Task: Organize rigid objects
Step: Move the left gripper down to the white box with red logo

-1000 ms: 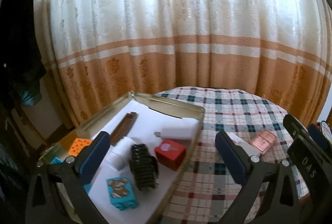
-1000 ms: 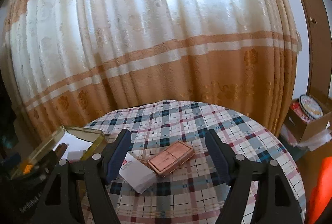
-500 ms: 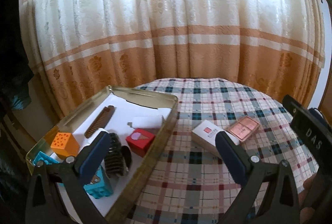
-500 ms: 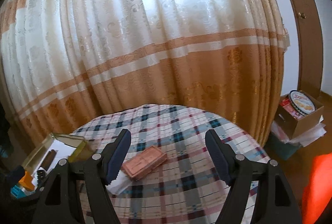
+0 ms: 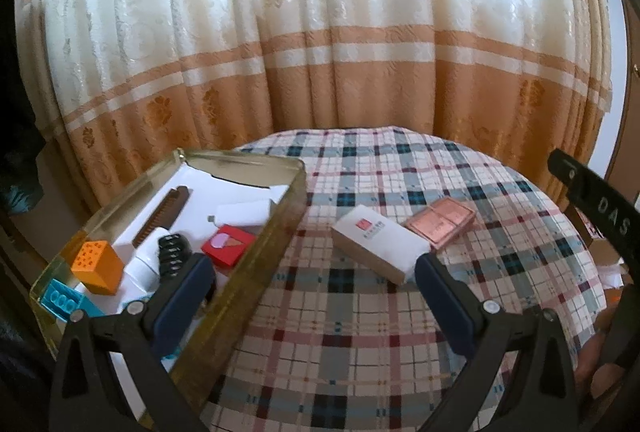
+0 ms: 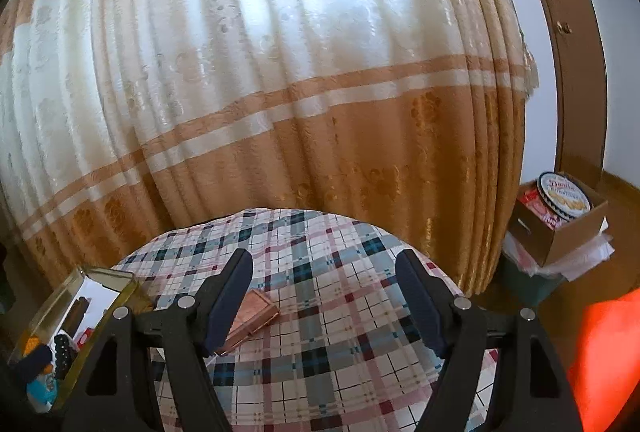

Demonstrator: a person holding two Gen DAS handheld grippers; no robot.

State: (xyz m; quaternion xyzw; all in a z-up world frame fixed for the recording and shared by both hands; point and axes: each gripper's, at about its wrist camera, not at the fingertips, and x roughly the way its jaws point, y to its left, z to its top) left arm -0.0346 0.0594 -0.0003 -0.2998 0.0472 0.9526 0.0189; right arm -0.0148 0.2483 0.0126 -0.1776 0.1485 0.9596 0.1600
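Observation:
A gold tin tray on the left of the plaid round table holds an orange block, a red box, a brown comb, a white tube, a black ribbed piece and a blue brick. A white box and a pink compact lie on the cloth. My left gripper is open and empty above the cloth by the tray's right wall. My right gripper is open and empty, with the pink compact beside its left finger.
A patterned cream and orange curtain hangs close behind the table. A cardboard box with a biscuit tin stands on the floor at the right beside a wooden door frame. The tray also shows at the left in the right wrist view.
Both grippers have pulled back and swung right. The tray slid left in the left wrist view and the white box and compact came into full view. Both stay open.

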